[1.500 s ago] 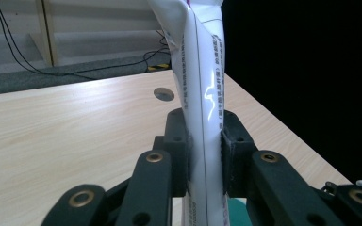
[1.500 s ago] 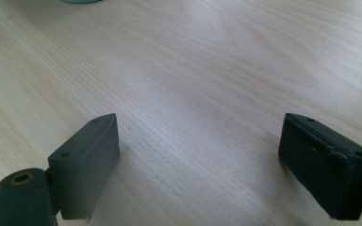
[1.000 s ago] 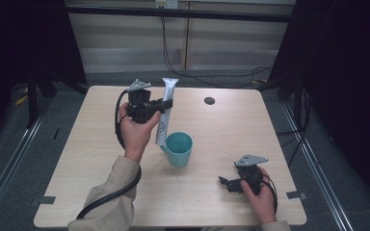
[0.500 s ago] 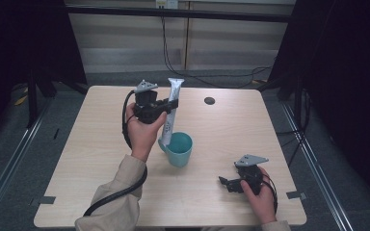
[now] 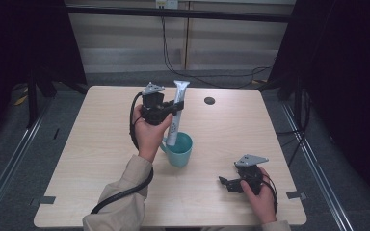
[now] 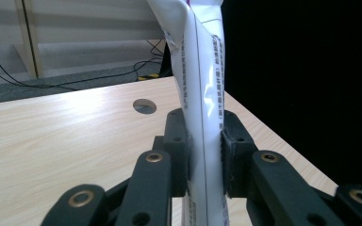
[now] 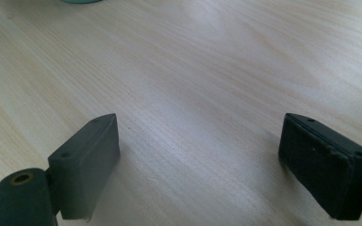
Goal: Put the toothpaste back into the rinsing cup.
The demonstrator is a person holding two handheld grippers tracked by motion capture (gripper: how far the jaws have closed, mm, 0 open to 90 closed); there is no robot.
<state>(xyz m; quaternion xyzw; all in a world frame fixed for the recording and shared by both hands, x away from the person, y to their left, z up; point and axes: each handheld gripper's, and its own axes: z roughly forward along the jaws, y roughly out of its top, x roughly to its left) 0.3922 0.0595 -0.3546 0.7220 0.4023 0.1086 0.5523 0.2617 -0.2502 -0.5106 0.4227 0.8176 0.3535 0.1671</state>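
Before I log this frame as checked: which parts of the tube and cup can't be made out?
- Tube lower end: high view, hidden inside the cup.
- Tube print: left gripper view, too small to read; top and bottom cut off by the edges.
- Cup: right gripper view, cut off by the top edge.

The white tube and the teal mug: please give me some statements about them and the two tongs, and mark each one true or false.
1. The left tongs are shut on the white tube. True.
2. The white tube lies flat on the table. False: it stands nearly upright, with its lower end inside the teal mug.
3. The right tongs hold the mug. False: their jaws stand open above bare wood, with nothing between them.
4. The mug stands near the middle of the table. True.
5. The right tongs rest at the far edge of the table. False: in the high view they are at the near right corner, close to the person.
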